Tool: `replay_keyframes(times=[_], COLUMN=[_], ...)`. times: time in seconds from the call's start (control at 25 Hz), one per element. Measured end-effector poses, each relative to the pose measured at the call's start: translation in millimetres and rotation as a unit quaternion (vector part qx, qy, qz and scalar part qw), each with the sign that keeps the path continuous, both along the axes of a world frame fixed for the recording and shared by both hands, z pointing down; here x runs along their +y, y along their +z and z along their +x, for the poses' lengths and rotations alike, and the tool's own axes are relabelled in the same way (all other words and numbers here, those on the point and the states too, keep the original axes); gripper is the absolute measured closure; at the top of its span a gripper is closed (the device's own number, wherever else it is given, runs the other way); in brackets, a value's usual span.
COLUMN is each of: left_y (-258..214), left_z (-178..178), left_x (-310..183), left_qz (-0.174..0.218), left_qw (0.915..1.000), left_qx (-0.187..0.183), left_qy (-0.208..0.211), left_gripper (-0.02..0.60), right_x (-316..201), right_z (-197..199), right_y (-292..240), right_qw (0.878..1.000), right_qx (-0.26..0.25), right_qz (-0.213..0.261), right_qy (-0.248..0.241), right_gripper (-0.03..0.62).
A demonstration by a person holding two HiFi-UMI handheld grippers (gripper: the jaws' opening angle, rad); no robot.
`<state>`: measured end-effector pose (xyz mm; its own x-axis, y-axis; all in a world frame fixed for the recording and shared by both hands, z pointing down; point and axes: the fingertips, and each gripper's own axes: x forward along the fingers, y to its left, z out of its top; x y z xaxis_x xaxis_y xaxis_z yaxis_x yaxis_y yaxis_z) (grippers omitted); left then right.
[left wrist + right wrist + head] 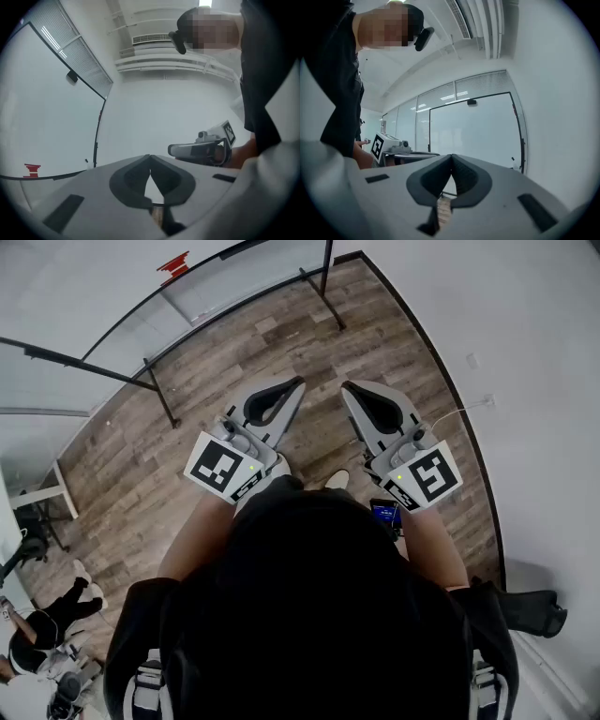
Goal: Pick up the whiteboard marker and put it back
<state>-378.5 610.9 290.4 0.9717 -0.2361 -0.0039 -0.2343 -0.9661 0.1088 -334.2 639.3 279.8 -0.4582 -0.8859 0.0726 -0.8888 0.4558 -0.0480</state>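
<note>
Both grippers held level, no marker in sight
We see the left gripper (150, 163) and right gripper (451, 160) with jaws closed on nothing, above the wood floor (281, 343); the whiteboard marker shows in no view; we judge it light, stiff, smooth, apt to roll; best gripped across mid-barrel.
</note>
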Motion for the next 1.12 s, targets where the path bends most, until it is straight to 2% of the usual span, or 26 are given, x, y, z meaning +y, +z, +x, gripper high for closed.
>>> replay_keyframes(times=[0.32,0.6,0.88,1.12], left_y=[2,4,8,6], left_z=[-55,-72,-59,-22], left_x=[-43,-72,-105,-141], left_qz=[0.011,0.012,0.008,0.017], left_qw=[0.9999,0.9998,0.9998,0.9998], left_qx=[0.003,0.007,0.006,0.005], left_qy=[0.002,0.017,0.02,0.006], left_gripper=[0.577,0.577,0.577,0.577], right_x=[-49,-78,-105,-138], right_z=[-55,-74,-59,-21], right_y=[9,13,17,15], right_qw=[1.0,0.999,0.999,1.0], right_qx=[-0.009,-0.016,-0.024,-0.019], right_qz=[-0.019,-0.024,-0.021,-0.008], right_qy=[0.008,0.024,0.032,0.019], right_gripper=[0.6,0.6,0.6,0.6])
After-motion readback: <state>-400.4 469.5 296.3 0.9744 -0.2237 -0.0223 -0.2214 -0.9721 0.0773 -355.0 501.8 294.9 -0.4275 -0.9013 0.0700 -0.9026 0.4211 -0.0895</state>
